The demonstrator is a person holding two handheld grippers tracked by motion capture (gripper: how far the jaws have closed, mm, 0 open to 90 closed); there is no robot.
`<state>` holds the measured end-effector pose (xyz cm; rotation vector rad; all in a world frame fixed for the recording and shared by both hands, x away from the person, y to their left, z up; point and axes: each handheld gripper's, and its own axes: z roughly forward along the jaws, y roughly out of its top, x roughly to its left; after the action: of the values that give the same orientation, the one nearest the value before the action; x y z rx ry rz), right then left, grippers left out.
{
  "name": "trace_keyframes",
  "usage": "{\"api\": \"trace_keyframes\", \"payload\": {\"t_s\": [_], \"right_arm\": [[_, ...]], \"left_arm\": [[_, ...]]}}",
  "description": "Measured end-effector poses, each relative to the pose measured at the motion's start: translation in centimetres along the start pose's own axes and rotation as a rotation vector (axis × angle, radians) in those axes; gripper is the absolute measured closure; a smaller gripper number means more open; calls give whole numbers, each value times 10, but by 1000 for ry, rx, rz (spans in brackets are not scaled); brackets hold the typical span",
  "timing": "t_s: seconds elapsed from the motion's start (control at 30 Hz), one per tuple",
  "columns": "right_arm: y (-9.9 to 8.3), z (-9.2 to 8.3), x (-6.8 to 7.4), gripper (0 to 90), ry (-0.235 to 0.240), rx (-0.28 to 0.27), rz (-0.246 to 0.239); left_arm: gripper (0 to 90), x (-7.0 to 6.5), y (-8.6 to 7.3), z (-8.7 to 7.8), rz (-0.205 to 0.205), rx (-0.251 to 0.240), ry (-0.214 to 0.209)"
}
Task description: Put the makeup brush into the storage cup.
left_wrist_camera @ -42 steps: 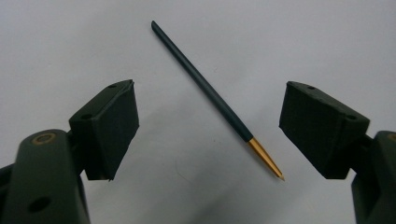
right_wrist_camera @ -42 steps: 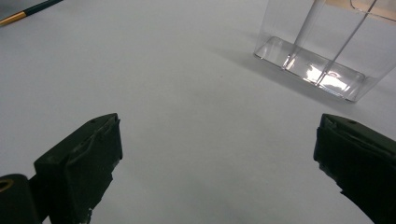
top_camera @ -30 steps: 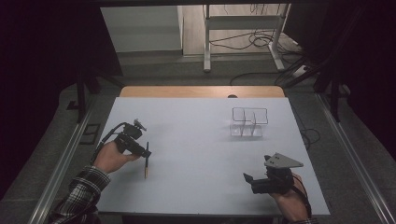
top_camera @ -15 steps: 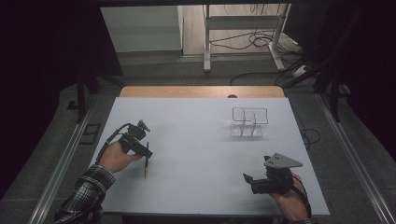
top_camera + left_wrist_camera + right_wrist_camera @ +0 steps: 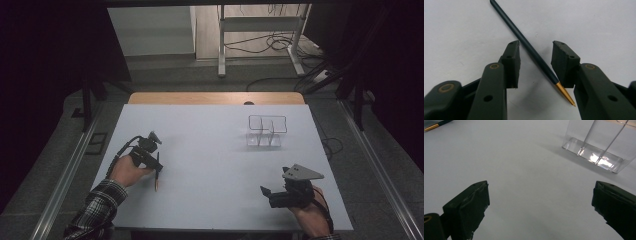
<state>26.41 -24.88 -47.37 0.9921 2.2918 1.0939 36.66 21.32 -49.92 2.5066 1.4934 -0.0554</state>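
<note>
A dark pen [image 5: 534,52] with a gold tip lies on the white table [image 5: 210,150] at the left front, and shows too as the pen [image 5: 156,181] and the pen [image 5: 436,124]. My left gripper [image 5: 535,62] points down over it with the pen slanting between the jaws. The jaws have just been closing. A gap remains between the left pad [image 5: 511,62] and the pen, so the left gripper [image 5: 157,167] is open. My right gripper [image 5: 540,202] rests at the front right, jaws wide with nothing between them, and appears in the high view as the right gripper [image 5: 266,192].
A clear plastic container [image 5: 266,131] with dividers stands at the back right of the table, ahead of my right gripper as the container [image 5: 596,147]. A wooden strip [image 5: 215,98] runs along the far edge. Metal rails flank both sides.
The left hand has shifted slightly over the pen. The right hand, the pen and the container have kept still.
</note>
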Motion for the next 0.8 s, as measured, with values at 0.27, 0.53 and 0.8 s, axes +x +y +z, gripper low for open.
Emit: {"api": "trace_keyframes", "payload": {"t_s": [0.27,0.53,0.8], "right_arm": [[0,0,0,15,1,2,-1],[0,0,0,15,2,2,-2],[0,1,0,15,2,3,-3]], "left_arm": [[641,0,-4,4,-30,3,-29],[659,-1,-7,7,-36,3,-29],[720,-3,-7,8,-23,10,2]]}}
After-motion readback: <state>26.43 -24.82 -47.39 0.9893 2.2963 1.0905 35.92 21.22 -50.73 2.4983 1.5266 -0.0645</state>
